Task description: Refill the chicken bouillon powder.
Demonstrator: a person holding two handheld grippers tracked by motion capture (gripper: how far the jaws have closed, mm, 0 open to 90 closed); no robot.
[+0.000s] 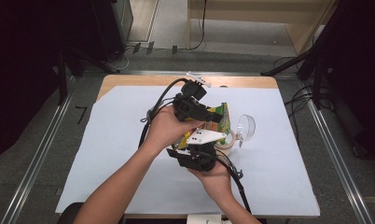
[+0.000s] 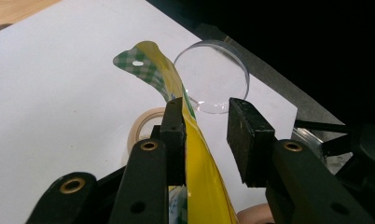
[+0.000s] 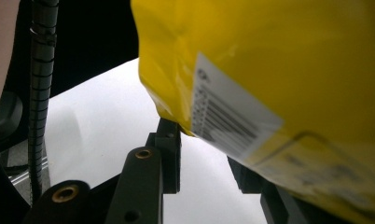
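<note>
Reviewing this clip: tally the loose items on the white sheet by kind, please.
Yellow plastic bag with green checked top: 1
Clear round plastic lid or dish: 1
Beige roll of tape: 1
Total: 3

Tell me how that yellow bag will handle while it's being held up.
Probably floppy: the yellow bag curls over at its checked top. Likely slick, since its film looks glossy. It seems light, but its contents are hidden. The left gripper has one jaw against it and a gap on the other side.
</note>
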